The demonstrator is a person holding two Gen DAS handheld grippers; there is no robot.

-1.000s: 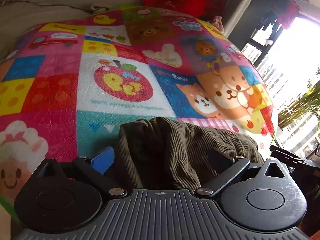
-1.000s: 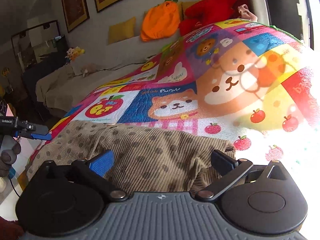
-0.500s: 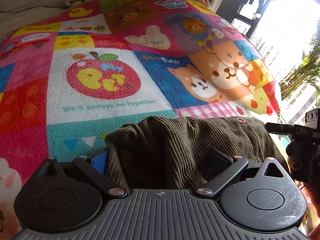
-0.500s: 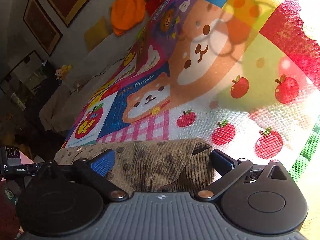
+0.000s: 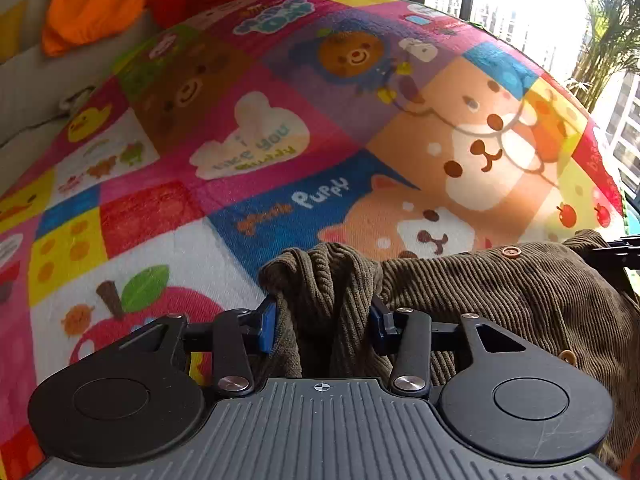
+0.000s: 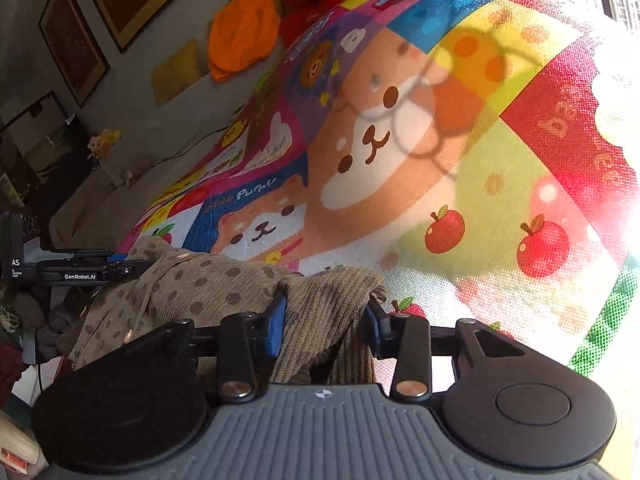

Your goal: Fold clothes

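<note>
The olive-brown corduroy garment with buttons lies at the near edge of the colourful cartoon-patchwork blanket. Left tongs and right tongs are closing, each with bunched corduroy between its blue pads.

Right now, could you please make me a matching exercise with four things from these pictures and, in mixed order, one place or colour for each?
Things:
1. corduroy garment
2. orange cushion
3. framed pictures
4. apple print

Places or colours:
A. hanging on the wall
B. red, printed on the play mat
C. bunched between the fingers of the left gripper and the right gripper, whose jaws are closing
D. leaning at the far end beyond the mat

Pairs: 1-C, 2-D, 3-A, 4-B
</note>
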